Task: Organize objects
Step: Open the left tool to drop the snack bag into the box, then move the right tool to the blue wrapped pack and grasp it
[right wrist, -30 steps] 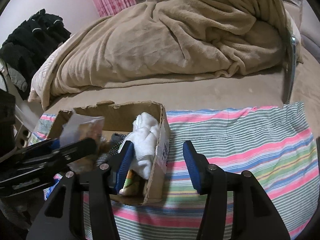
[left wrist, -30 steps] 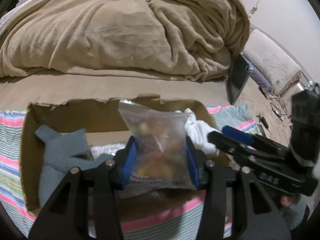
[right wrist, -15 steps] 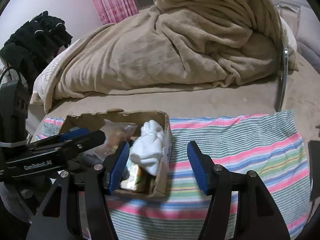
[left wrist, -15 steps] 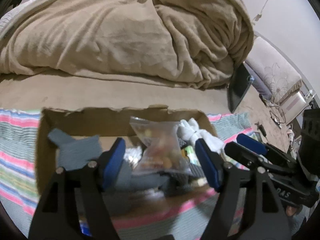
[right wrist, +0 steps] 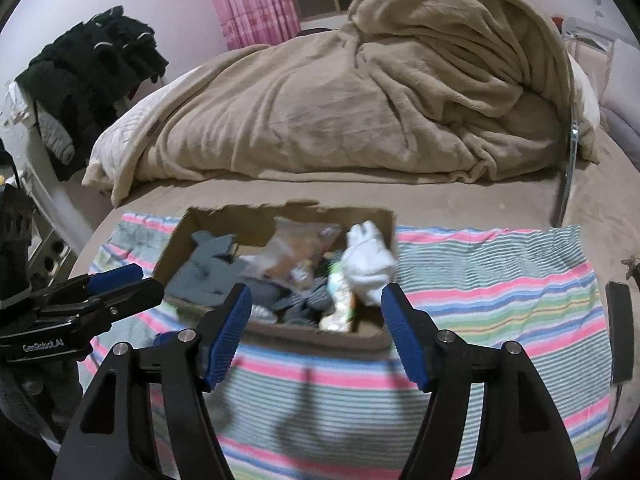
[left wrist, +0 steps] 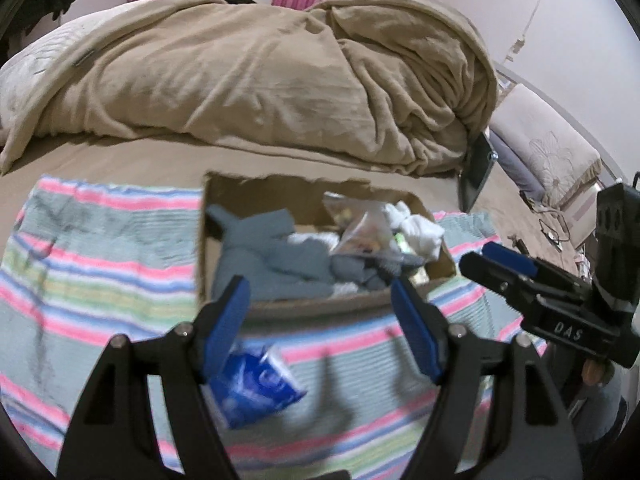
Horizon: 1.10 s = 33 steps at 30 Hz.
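Cardboard box [left wrist: 208,248] on the striped cloth [left wrist: 100,248] over the bed already holds the clear bag of sweets [left wrist: 362,228], the grey cloth [left wrist: 276,256] and the white gloves [right wrist: 370,268]. Our left gripper [left wrist: 320,320] and right gripper [right wrist: 316,328] hover just short of it, jaws spread, holding nothing. We judge most sorted; the blue packet [left wrist: 256,388] lies outside, near the left jaws.

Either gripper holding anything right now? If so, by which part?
Nothing held. Left gripper and right gripper are both open and empty; the clear bag lies in the cardboard box.
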Motion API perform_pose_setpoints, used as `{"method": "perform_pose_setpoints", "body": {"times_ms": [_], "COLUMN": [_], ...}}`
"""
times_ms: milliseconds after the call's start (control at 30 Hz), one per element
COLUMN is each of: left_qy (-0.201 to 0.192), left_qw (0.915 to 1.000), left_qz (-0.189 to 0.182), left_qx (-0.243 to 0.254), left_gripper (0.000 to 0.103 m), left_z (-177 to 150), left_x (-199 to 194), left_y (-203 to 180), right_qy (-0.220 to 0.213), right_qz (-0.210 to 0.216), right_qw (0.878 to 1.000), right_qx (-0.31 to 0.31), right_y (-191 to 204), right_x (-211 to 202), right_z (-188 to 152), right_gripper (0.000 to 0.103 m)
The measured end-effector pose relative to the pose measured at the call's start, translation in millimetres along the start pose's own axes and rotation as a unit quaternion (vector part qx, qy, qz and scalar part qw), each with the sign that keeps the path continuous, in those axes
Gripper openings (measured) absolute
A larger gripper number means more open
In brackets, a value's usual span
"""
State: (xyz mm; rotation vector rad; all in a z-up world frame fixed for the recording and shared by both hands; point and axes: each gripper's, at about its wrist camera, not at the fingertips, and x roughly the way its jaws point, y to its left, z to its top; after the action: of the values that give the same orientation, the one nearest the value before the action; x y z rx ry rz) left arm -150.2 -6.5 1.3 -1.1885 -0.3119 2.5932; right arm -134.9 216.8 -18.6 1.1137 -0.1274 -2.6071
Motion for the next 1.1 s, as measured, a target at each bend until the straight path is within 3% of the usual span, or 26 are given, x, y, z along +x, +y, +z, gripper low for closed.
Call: {"method": "perform_pose_setpoints", "body": {"times_ms": [500,1000,1100], "left_qy": [0.006,0.018,0.017], "left_qw": [0.9984,0.9949,0.9944], "left_qz": [0.035,0.061,0.062], "left_qx": [-0.043,-0.078,-0.084], "left_gripper": [0.075,0.075,0.082], "left_z": [-54,-91,-94], "left_x": [-33,-49,-50], "left_y": [59,111,119], "right_qy": [0.052,0.106,0.115], "right_qz": [0.033,0.055,0.058], "right_qw": [0.996,0.988,0.986], "right_qx": [-0.059,-0.103,-0.105], "right_y": [69,133,140], "right_x": [26,71,80], "right_z": [-36,-56,-60], "right_gripper": [0.086,0.086,0.086]}}
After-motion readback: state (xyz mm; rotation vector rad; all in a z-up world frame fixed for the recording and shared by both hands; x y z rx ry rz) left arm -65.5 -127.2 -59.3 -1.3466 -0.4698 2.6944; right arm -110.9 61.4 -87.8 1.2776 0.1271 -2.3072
